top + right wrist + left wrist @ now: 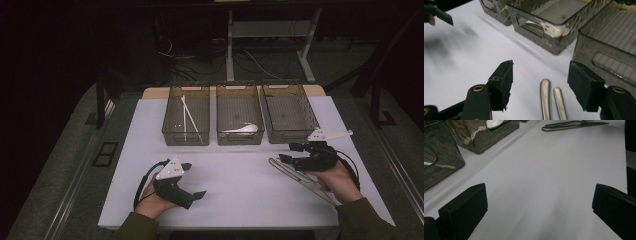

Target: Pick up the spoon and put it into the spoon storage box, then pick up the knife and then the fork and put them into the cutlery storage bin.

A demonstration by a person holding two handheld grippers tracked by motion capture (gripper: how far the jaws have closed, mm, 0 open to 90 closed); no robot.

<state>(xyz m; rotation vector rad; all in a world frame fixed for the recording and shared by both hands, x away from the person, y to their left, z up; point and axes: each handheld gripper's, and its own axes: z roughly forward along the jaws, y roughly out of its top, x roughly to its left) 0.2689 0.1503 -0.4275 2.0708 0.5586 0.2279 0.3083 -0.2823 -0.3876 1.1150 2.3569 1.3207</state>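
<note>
Over cutlery handles | right gripper fingers spread, empty

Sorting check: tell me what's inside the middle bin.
The middle bin holds one white spoon lying near its front wall. The tinted front wall hides part of the floor behind it.

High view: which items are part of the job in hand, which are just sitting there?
In the job:
- right gripper, open, over the cutlery handles
- two metal cutlery pieces on the mat
- three bins, likely sorting targets

Idle:
- left gripper, open over bare mat
- white spoon in middle bin
- chopsticks in left bin
</note>
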